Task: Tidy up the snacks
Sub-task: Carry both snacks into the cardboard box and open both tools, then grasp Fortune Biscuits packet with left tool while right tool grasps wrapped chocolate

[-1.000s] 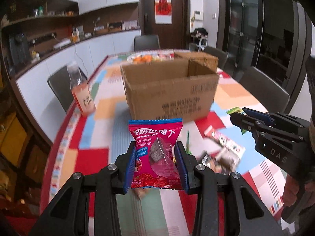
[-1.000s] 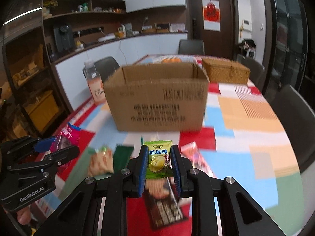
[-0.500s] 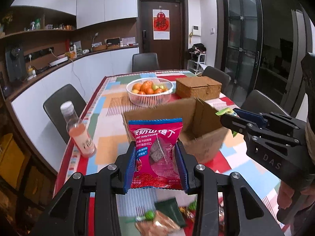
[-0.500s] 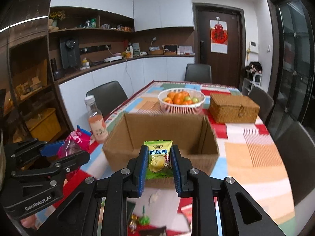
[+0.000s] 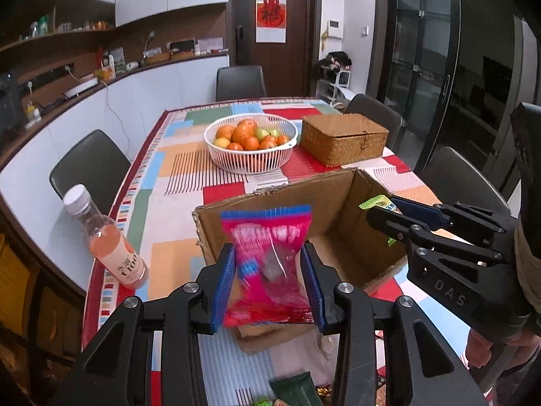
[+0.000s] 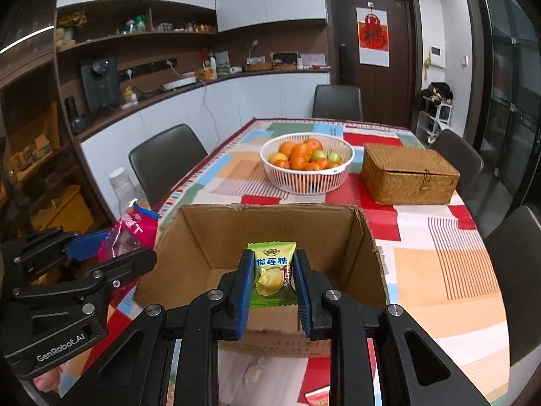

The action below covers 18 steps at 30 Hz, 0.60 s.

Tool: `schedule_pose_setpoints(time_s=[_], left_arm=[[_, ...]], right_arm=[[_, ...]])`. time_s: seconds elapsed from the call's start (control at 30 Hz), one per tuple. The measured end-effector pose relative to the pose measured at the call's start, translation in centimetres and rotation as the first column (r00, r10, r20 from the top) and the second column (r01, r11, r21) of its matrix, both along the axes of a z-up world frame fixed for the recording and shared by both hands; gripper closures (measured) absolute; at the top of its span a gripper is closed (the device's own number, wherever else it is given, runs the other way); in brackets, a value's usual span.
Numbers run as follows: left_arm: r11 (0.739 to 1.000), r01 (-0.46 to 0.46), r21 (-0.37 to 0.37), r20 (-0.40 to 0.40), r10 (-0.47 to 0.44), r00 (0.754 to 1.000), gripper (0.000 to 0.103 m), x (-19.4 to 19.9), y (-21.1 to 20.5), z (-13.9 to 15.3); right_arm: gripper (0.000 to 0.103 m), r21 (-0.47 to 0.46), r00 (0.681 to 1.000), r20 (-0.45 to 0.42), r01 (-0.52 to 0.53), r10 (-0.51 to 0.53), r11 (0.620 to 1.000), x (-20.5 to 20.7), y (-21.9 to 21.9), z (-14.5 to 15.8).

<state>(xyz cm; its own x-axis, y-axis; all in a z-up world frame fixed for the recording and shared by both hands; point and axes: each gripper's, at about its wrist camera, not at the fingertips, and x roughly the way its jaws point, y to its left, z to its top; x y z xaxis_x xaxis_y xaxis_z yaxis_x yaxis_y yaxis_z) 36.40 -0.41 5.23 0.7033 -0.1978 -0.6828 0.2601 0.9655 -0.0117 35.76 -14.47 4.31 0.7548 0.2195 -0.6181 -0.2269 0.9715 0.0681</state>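
Observation:
An open cardboard box stands on the patchwork tablecloth; it also shows in the right wrist view. My left gripper is shut on a pink snack packet, blurred, held over the box's near left edge. From the right wrist view that gripper and its packet sit at the box's left corner. My right gripper is shut on a green durian candy packet above the box's open inside. In the left wrist view the right gripper reaches over the box's right wall.
A white basket of fruit and a woven lidded box stand behind the cardboard box. A bottle of pink drink stands at the left table edge. Loose snack packets lie on the cloth near me. Chairs surround the table.
Both grippers have risen and moved forward with their packets, from in front of the box to over its opening. The pink packet now looks blurred and tilted.

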Motion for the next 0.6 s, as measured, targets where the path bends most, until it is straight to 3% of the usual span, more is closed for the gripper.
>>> schedule_pose_setpoints(time_s=[0.2,0.3,0.6], left_arm=[[0.999,-0.018,0.032,0.002,0.018,1.0,0.043,0.4,0.0,-0.6],[0.999,-0.026,0.043,0.013,0.026,1.0,0.036,-0.6,0.2,-0.6],[0.997,-0.003,0.073,0.052,-0.001,0.999,0.034,-5.3,1.2,0.0]], right_arm=[[0.076,0.022,0.999,-0.041,0.014,-0.013,1.0,1.9,-0.3,-0.7],[0.067,0.005,1.0,-0.021,0.024,-0.024,1.0,1.1,-0.3,-0.7],[0.066,0.02,1.0,0.002,-0.006,0.006,1.0,-3.6,0.1,-0.4]])
